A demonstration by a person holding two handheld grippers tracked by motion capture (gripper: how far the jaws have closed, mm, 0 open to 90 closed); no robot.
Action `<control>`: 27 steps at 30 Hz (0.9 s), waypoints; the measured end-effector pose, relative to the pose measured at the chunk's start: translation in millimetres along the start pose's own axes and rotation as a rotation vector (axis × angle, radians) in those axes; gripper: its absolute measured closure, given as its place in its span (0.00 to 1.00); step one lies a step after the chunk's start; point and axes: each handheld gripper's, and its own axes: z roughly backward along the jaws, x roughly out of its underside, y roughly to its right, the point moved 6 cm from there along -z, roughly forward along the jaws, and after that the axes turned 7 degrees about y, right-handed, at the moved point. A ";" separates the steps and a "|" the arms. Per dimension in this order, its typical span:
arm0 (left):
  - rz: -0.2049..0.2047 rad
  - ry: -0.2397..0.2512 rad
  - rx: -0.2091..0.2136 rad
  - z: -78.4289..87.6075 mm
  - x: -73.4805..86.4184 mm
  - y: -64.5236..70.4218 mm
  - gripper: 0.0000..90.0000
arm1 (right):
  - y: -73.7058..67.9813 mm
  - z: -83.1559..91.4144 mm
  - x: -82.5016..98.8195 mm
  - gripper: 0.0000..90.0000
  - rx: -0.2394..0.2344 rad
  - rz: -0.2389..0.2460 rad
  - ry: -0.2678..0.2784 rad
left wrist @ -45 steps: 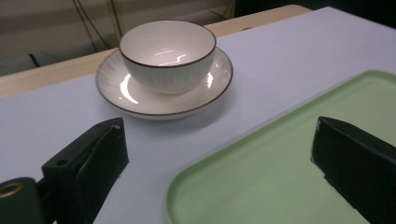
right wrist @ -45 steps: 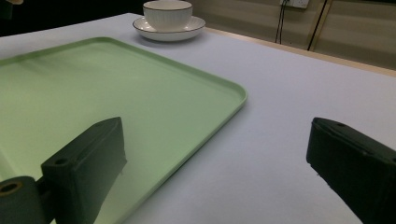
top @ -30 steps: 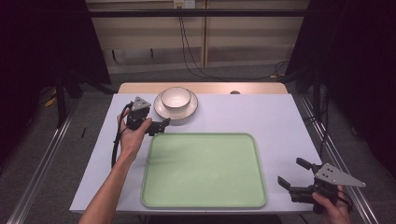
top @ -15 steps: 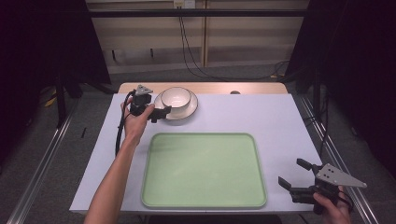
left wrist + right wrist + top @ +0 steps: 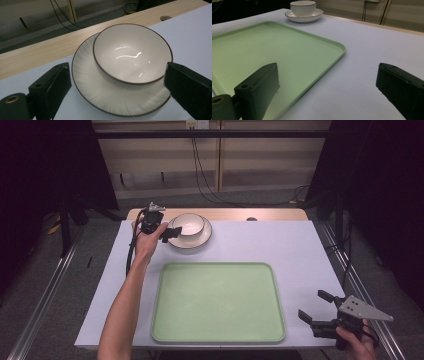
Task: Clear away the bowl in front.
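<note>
A white bowl (image 5: 188, 224) with a dark rim sits on a white ribbed saucer (image 5: 197, 240) at the back of the table. My left gripper (image 5: 170, 231) is open right at the saucer's left side, held by a hand reaching far forward. Seen along its own jaws, the bowl (image 5: 132, 52) and saucer (image 5: 86, 82) lie between the two wide-apart jaws, nothing pinched. At the table's front right corner my right gripper (image 5: 316, 306) is open and holds nothing. It looks across the green tray (image 5: 262, 52) toward the bowl (image 5: 303, 7) far off.
A large light green tray (image 5: 218, 301) lies in the middle front of the white table (image 5: 280, 242). A wooden strip (image 5: 270, 214) with a dark hole runs along the table's back edge. Cables hang behind the table.
The left gripper has moved forward and right, from beside the tray's back left corner up to the saucer's left side. The right gripper has stayed put.
</note>
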 end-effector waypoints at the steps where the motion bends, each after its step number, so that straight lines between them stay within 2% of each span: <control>1: 0.003 -0.005 0.009 -2.0 -1.6 0.4 0.09 | -0.1 0.2 -0.1 0.05 -0.001 -0.002 0.001; 2: -0.007 -0.012 0.015 -3.5 -3.3 -0.4 0.09 | 0.3 0.4 0.1 0.05 0.004 -0.003 -0.001; 3: 0.003 -0.002 0.008 -5.7 -5.3 -0.2 0.09 | 0.5 0.5 0.2 0.05 0.003 -0.001 -0.002; 4: -0.012 -0.009 0.006 -7.1 -6.2 -1.4 0.09 | 0.2 0.6 0.2 0.05 0.002 -0.001 -0.001; 7: 0.030 -0.044 -0.007 -14.4 -4.8 -6.2 0.09 | -0.2 -0.1 0.2 0.05 -0.003 -0.002 -0.002; 11: 0.034 -0.083 -0.036 -21.8 -1.4 -14.4 0.09 | -0.9 -0.7 0.1 0.05 -0.005 0.012 -0.002; 12: 0.052 -0.089 -0.040 -23.7 -0.9 -15.5 0.09 | -0.8 -0.7 -0.1 0.05 -0.005 0.014 -0.001; 14: 0.047 -0.116 -0.042 -27.1 0.6 -17.5 0.09 | -0.8 -0.5 0.0 0.05 -0.005 0.011 -0.002; 15: 0.042 -0.123 -0.062 -29.5 0.9 -18.4 0.09 | -0.7 -0.5 0.1 0.05 -0.006 0.011 -0.003; 17: 0.049 -0.143 -0.069 -35.1 2.7 -17.8 0.09 | -0.8 -0.6 0.3 0.05 -0.008 0.011 -0.004; 19: 0.038 -0.162 -0.082 -40.0 4.3 -16.4 0.13 | -0.9 -0.6 0.4 0.05 -0.009 0.011 -0.004; 21: 0.023 -0.169 -0.078 -43.5 5.9 -14.7 0.16 | -0.8 -0.5 0.4 0.05 -0.009 0.011 -0.004; 24: 0.032 -0.201 -0.095 -48.7 9.4 -13.2 0.18 | -1.0 -0.2 0.5 0.05 -0.011 0.013 -0.005; 27: 0.056 -0.194 -0.117 -51.9 9.2 -15.5 0.20 | -1.4 0.7 1.0 0.06 -0.006 0.011 -0.010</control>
